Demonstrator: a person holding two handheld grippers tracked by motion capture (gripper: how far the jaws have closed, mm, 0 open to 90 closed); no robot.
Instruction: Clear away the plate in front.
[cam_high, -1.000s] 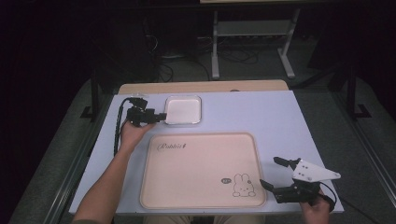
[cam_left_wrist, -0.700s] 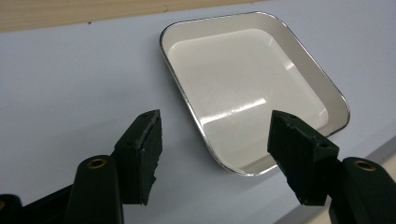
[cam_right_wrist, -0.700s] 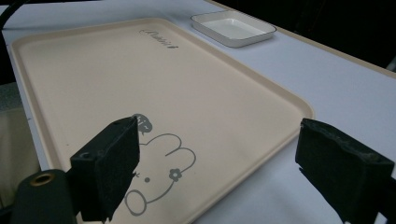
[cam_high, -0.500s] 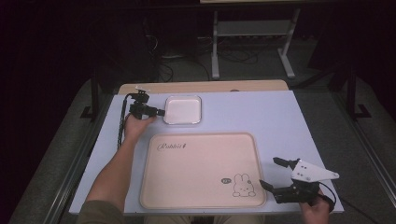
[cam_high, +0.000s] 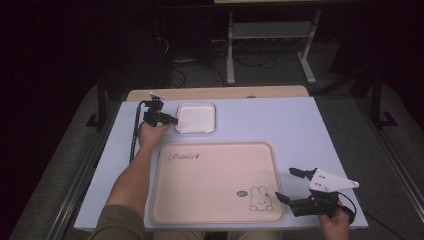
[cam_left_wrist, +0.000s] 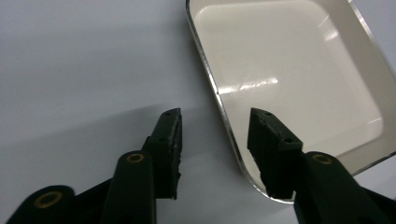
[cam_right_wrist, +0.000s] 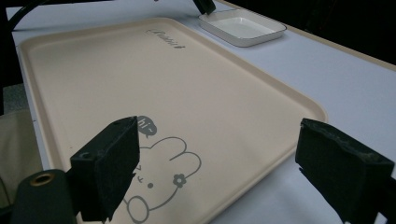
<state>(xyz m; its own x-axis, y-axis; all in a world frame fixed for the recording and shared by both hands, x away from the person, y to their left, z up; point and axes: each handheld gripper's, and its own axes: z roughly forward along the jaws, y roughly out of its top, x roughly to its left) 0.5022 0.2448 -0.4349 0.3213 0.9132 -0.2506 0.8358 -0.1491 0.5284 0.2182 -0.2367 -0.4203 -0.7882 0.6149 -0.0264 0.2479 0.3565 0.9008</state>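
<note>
Small square white dish (cam_high: 196, 118), shallow, rounded at the corners, rim thin and glossy, resting flat and upright on the pale blue table (cam_high: 280, 125) toward its far left. Empty inside, catching a streak of reflected light (cam_left_wrist: 289, 70). Lying just beyond the far edge of a large beige tray (cam_high: 215, 182) printed with a rabbit, apart from it. Seen again at the far end of the tray (cam_right_wrist: 243, 27).

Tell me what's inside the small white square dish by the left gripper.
The small white square dish holds nothing: its glossy bottom is bare, showing only light reflections. One of the left gripper's black fingers covers a bit of the near corner, so that spot can't be checked.
</note>
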